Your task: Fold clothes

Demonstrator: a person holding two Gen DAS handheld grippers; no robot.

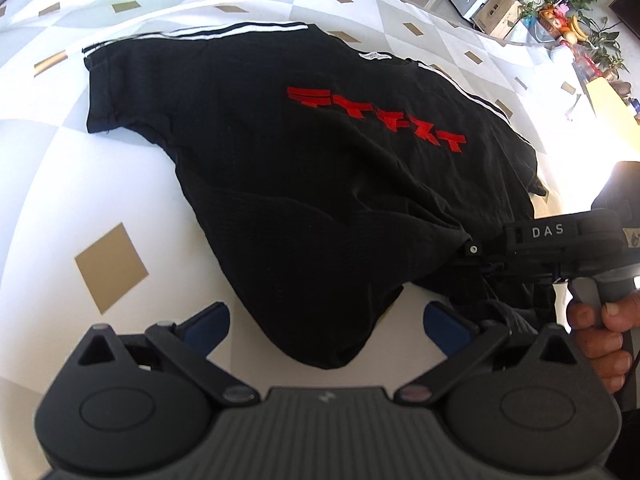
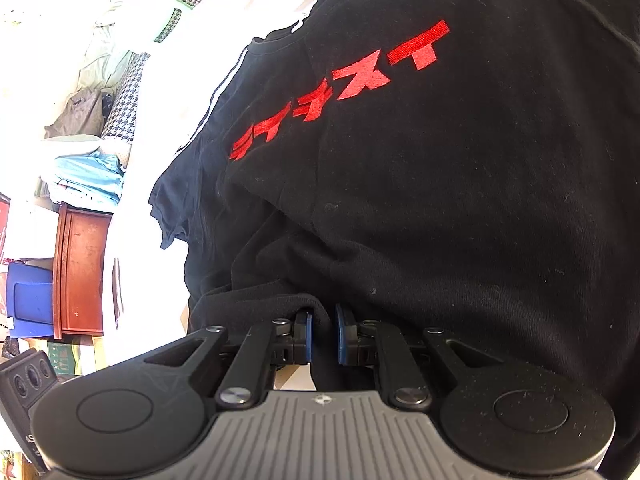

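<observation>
We take the one black cotton T-shirt (image 1: 304, 184) with red block lettering and white shoulder stripes as our landmark; it lies spread on the white bedcover (image 1: 80, 168) patterned with grey and tan diamonds. From the left wrist view we see the whole garment: its long axis runs from the striped shoulders at the far side to the hem nearest us, with one short sleeve reaching out to its far left. That view also shows the left gripper (image 1: 326, 326) released, its two blue pads spread wide on either side of the hem's drooping corner without touching it, and, at the shirt's right edge, the right gripper (image 1: 474, 250) biting into the cloth, with a person's hand (image 1: 600, 340) on its handle. The right wrist view fills with black fabric instead and shows what the first cannot: the right gripper (image 2: 323, 330) clenched, its two blue pads pinching a fold of the shirt's hem. Beyond the shirt's left side there we see one reddish wooden cabinet (image 2: 80, 272) and one blue box (image 2: 30, 300).
</observation>
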